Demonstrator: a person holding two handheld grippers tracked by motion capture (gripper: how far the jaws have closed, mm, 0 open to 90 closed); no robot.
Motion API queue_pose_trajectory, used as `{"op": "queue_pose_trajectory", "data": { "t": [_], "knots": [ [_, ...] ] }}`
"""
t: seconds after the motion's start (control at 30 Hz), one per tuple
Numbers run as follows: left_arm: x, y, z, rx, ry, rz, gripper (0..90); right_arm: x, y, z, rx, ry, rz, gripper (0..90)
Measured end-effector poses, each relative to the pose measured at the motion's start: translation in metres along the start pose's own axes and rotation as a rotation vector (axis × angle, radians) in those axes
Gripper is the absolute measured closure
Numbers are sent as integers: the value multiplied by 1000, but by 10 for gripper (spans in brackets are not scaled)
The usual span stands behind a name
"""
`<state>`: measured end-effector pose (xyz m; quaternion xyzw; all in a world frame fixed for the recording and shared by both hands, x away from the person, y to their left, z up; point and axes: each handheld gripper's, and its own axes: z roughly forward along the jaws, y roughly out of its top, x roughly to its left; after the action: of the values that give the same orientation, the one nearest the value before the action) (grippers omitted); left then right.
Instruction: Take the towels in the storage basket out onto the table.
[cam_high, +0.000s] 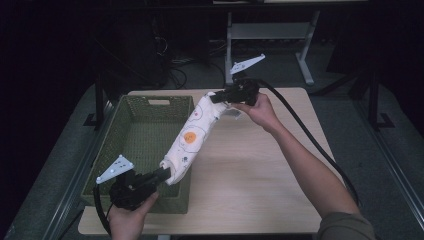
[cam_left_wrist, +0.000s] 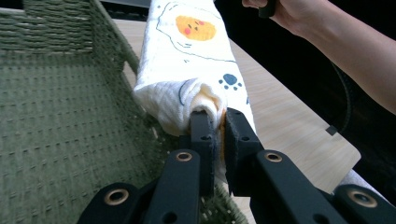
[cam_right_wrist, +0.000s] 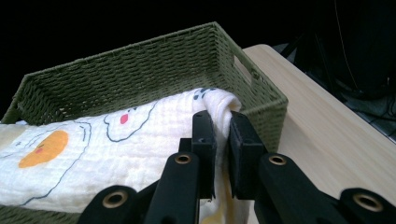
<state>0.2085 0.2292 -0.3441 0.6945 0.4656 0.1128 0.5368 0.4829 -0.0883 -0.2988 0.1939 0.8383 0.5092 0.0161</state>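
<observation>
A folded white cloth (cam_high: 192, 135) printed with fried eggs and paw marks hangs stretched in the air between my two grippers, over the right rim of the green woven basket (cam_high: 150, 145). My left gripper (cam_high: 164, 174) is shut on the cloth's near end, at the basket's front right corner. In the left gripper view its jaws pinch a bunched fold of the cloth (cam_left_wrist: 187, 60). My right gripper (cam_high: 216, 97) is shut on the far end, near the table's back edge. The right gripper view shows the cloth (cam_right_wrist: 93, 149) clamped between the jaws with the basket (cam_right_wrist: 140, 70) behind.
The basket covers the left half of the light wooden table (cam_high: 260, 165) and looks empty inside. The person's right forearm (cam_high: 305, 165) crosses the right side of the table. A black cable (cam_high: 305, 125) trails from the right gripper. Dark floor and desk legs lie beyond.
</observation>
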Motion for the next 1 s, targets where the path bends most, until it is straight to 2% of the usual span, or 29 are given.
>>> {"op": "queue_pose_trajectory", "data": {
  "t": [0.23, 0.5, 0.63, 0.67, 0.83, 0.93, 1.0],
  "knots": [
    [10, -7, -9, -7, 28, -22, 834, 4, 14, 24, 11, 27, -12, 822],
    [19, -15, -23, -24, 67, -42, 833, 11, 35, 60, 29, 77, -47, 821],
    [23, -20, -28, -27, 81, -58, 833, 14, 42, 79, 46, 83, -63, 821],
    [23, -20, -28, -27, 81, -58, 833, 14, 42, 79, 46, 83, -63, 821],
    [29, -25, -32, -23, 113, -57, 830, 17, 48, 106, 65, 94, -65, 821],
    [30, -26, -33, -22, 121, -58, 830, 17, 50, 114, 66, 109, -62, 820],
    [31, -27, -35, -22, 132, -57, 830, 19, 51, 122, 80, 102, -69, 820]
  ]
}}
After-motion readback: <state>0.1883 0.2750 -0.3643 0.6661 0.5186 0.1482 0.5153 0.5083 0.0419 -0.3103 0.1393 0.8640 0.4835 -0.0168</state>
